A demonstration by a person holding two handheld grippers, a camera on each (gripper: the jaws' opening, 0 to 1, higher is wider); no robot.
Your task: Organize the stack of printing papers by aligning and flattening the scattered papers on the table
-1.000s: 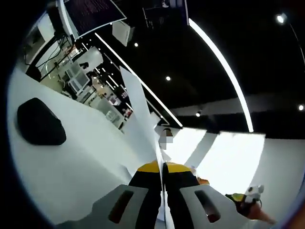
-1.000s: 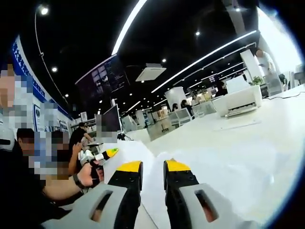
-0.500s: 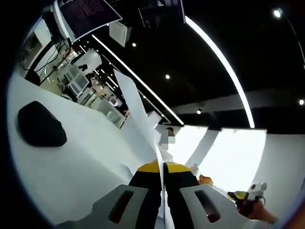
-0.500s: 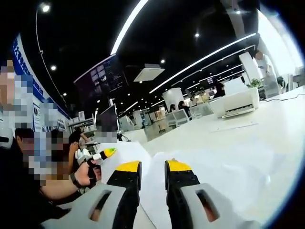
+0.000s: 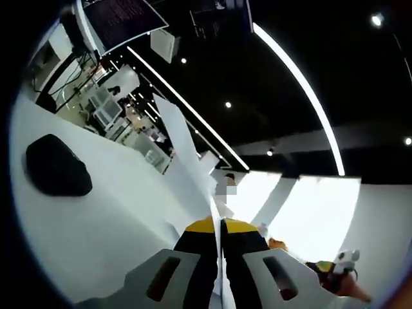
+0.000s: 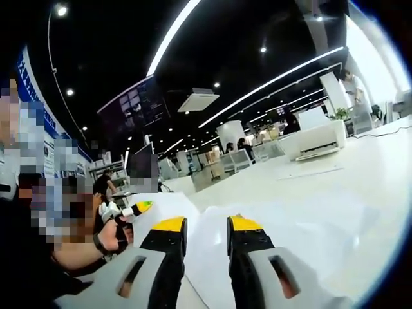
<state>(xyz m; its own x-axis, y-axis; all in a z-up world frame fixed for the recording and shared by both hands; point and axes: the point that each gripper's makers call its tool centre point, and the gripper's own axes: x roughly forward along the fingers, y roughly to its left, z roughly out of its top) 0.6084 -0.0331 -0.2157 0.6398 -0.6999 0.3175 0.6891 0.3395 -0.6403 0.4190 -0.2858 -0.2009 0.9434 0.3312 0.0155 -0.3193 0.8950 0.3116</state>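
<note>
My left gripper (image 5: pixel 219 223) is shut on a white sheet of paper (image 5: pixel 185 151), seen edge-on, which rises from between the yellow-tipped jaws up and to the left. The right gripper (image 5: pixel 333 268), held in a hand, shows at the lower right of the left gripper view. My right gripper (image 6: pixel 206 223) stands open, its jaws apart over a spread of white papers (image 6: pixel 302 225) lying on the white table (image 6: pixel 341 164). In the right gripper view the left gripper (image 6: pixel 138 207) shows at the left, held by a hand (image 6: pixel 111 235).
A black rounded object (image 5: pixel 55 167) lies on the white table (image 5: pixel 109 222) to the left. A white machine (image 6: pixel 318 138) stands at the far right of the table. People sit at the left of the right gripper view, with desks and monitors behind.
The right gripper's jaws have spread a little wider. The left gripper still holds the sheet, and both views have shifted only slightly.
</note>
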